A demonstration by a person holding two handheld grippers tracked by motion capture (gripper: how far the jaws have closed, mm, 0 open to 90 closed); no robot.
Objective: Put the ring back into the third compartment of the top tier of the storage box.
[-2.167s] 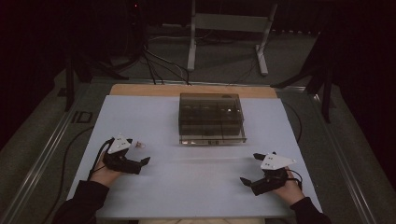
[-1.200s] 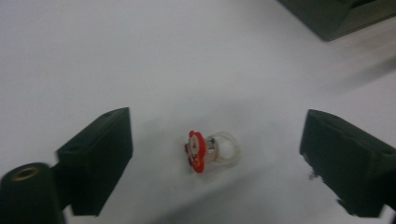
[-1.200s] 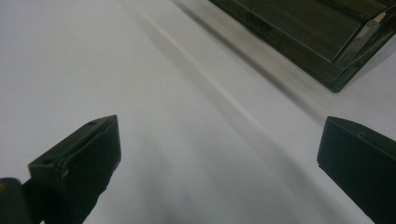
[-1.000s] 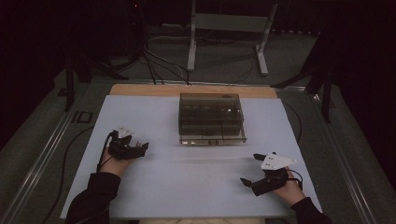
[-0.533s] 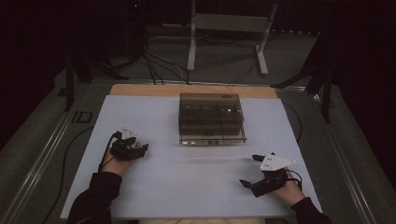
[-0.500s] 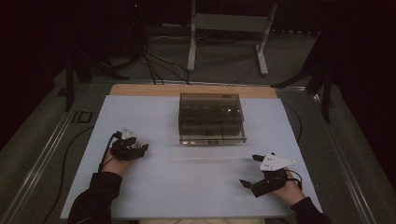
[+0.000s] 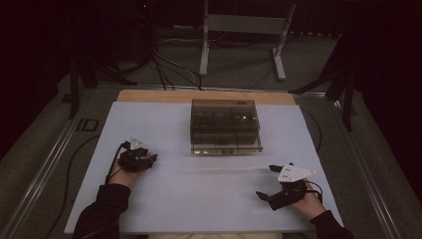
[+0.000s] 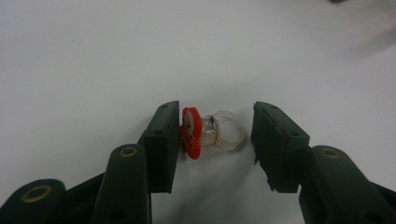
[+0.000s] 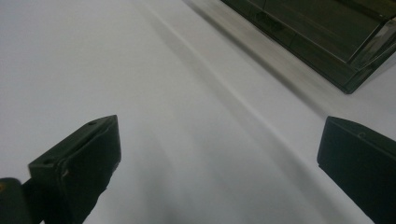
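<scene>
Left claw half-closed — around ring

We look down on a wide, pale, matte surface, rectangular, with a strip of bare wood along its far edge. Near the middle of its far half rests a smoky, see-through box with a lid, divided inside into small compartments; what they hold we cannot tell. On the left side, toward the near edge, lies a small clear ring with a red, flower-shaped top, resting on its side with the red part turned to the left in the left gripper view. The ring lies well apart from the box. The rest of the pale sheet between them is plain and unmarked.
</scene>
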